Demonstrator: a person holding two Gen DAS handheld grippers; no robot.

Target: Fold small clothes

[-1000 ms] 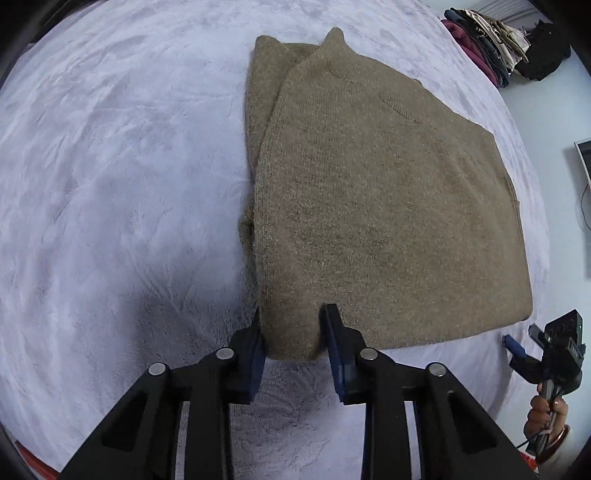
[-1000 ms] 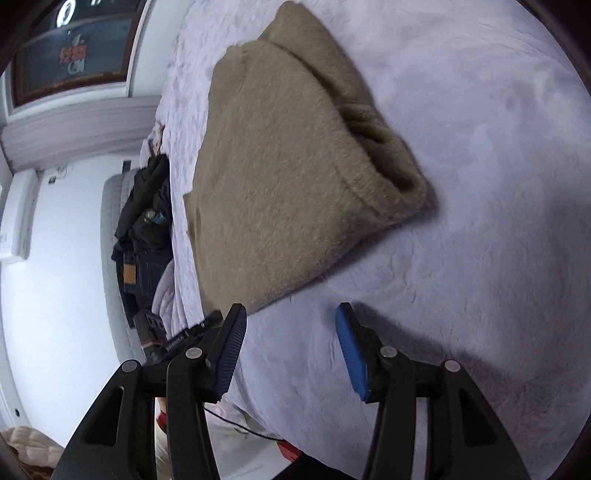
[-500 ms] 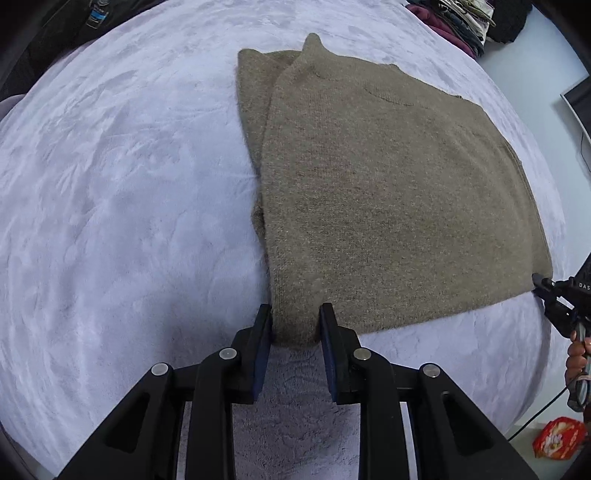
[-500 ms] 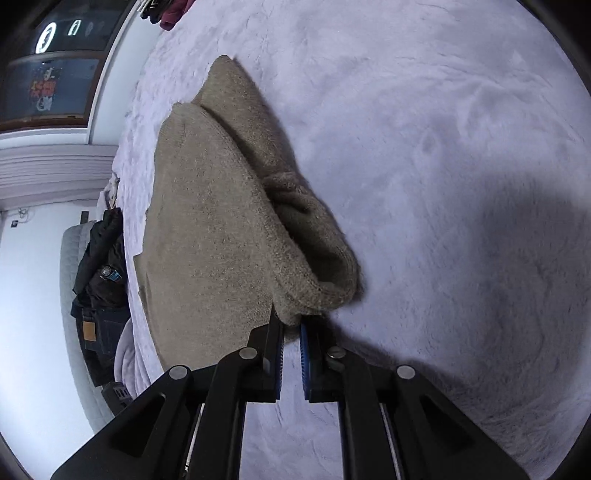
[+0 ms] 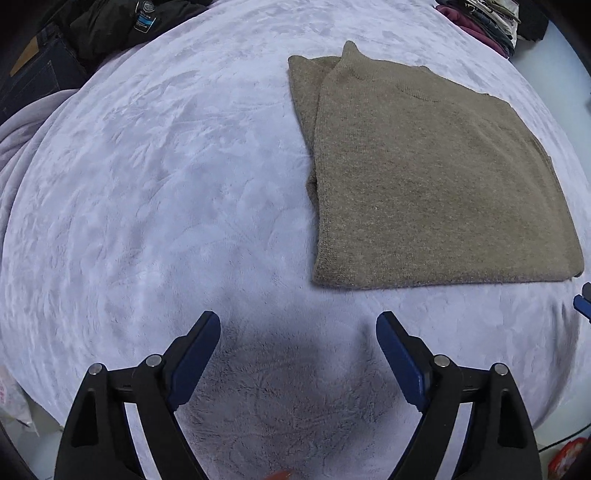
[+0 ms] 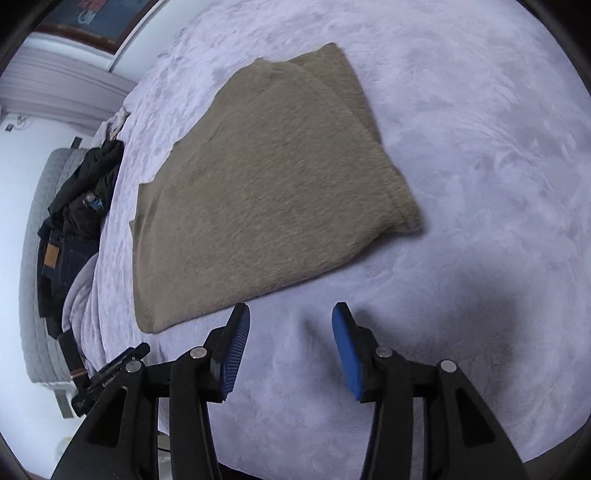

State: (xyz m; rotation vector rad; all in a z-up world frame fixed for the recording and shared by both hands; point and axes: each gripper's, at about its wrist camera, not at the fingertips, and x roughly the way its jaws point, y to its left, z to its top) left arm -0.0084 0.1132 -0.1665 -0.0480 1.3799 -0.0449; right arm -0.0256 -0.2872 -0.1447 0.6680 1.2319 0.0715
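Note:
A tan knitted sweater (image 5: 424,177) lies folded flat on the lilac fleece blanket (image 5: 166,192). It also shows in the right wrist view (image 6: 266,184). My left gripper (image 5: 297,332) is open and empty, a little short of the sweater's near edge and to its left. My right gripper (image 6: 291,321) is open and empty, just short of the sweater's near hem. A tip of the right gripper shows at the right edge of the left wrist view (image 5: 583,302).
Dark jeans and a black jacket (image 5: 74,40) lie piled at the blanket's far left, also seen in the right wrist view (image 6: 74,206). Another heap of clothes (image 5: 487,22) sits at the far right. The bed edge runs below the grippers.
Both grippers had closed on the sweater's near hem half a second ago. Now both have let go, opened and pulled back, and the sweater lies flat.

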